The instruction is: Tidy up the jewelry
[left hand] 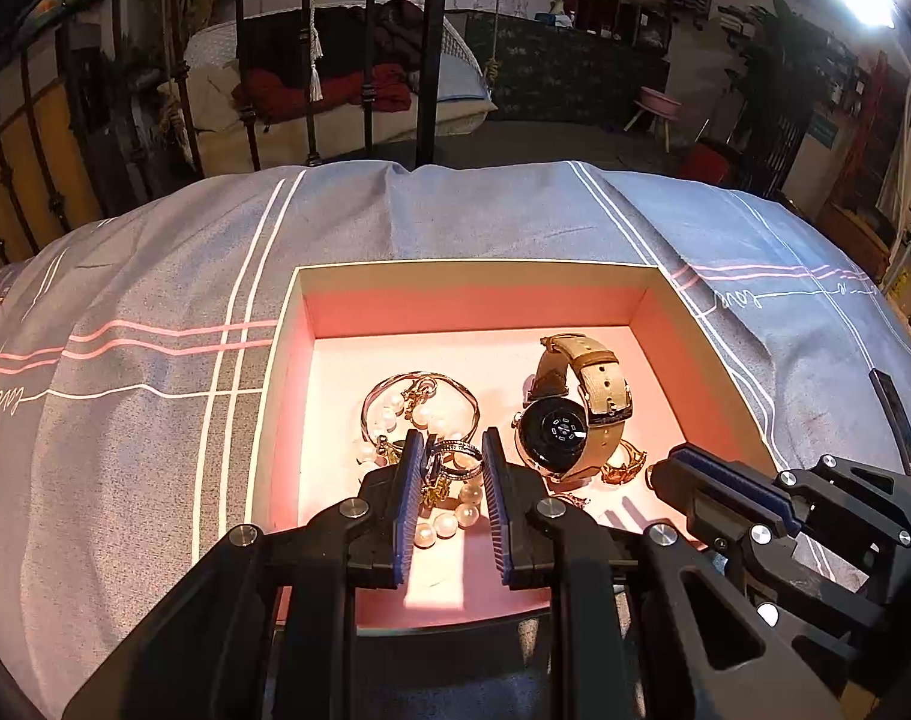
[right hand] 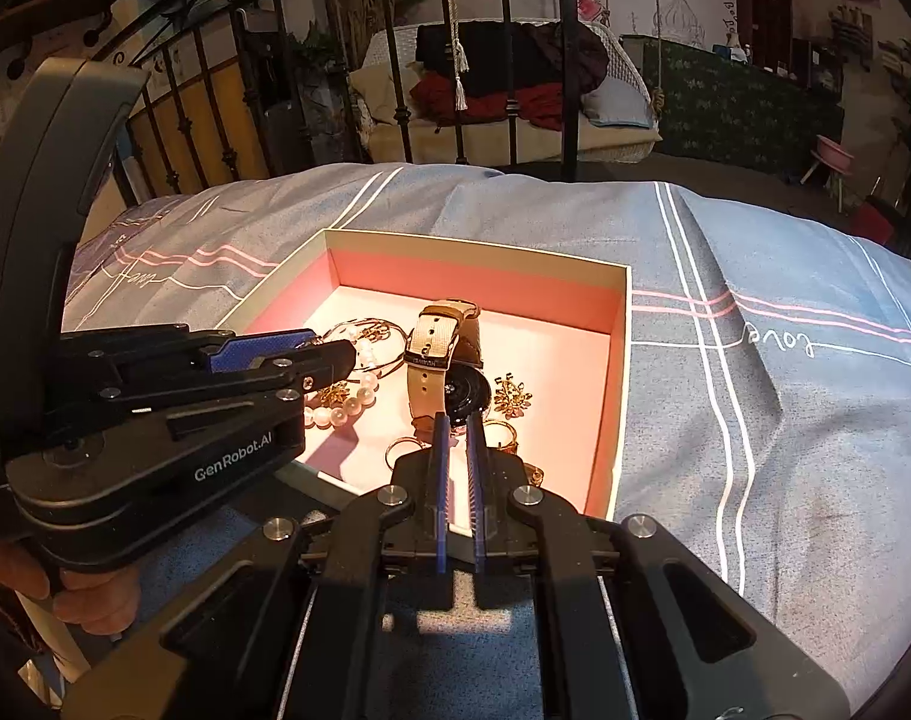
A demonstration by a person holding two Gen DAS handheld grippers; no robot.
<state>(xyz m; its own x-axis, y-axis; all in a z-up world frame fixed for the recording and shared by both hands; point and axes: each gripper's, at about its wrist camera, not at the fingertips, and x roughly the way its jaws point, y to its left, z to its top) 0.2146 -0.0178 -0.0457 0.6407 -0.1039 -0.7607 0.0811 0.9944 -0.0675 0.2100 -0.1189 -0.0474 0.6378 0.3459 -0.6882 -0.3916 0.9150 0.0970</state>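
A pink-lined box (left hand: 467, 300) (right hand: 617, 360) lies on the grey bedspread. Inside are a beige-strap watch (left hand: 575, 414) (right hand: 437, 348), a pearl bracelet (left hand: 389, 414) (right hand: 347, 402), gold rings (left hand: 623, 465) (right hand: 503, 438) and a flower brooch (right hand: 511, 396). My left gripper (left hand: 452, 450) is over the box's near left part, partly open, with a dark ornate ring (left hand: 452, 456) between its pads; contact is unclear. My right gripper (right hand: 457, 426) hovers over the box's near edge, jaws nearly closed, holding nothing visible. It shows in the left wrist view (left hand: 725, 486).
The grey bedspread (left hand: 155, 330) with white and pink stripes surrounds the box. A black iron bed rail (left hand: 428, 60) stands beyond, with a cushioned seat and room clutter behind it.
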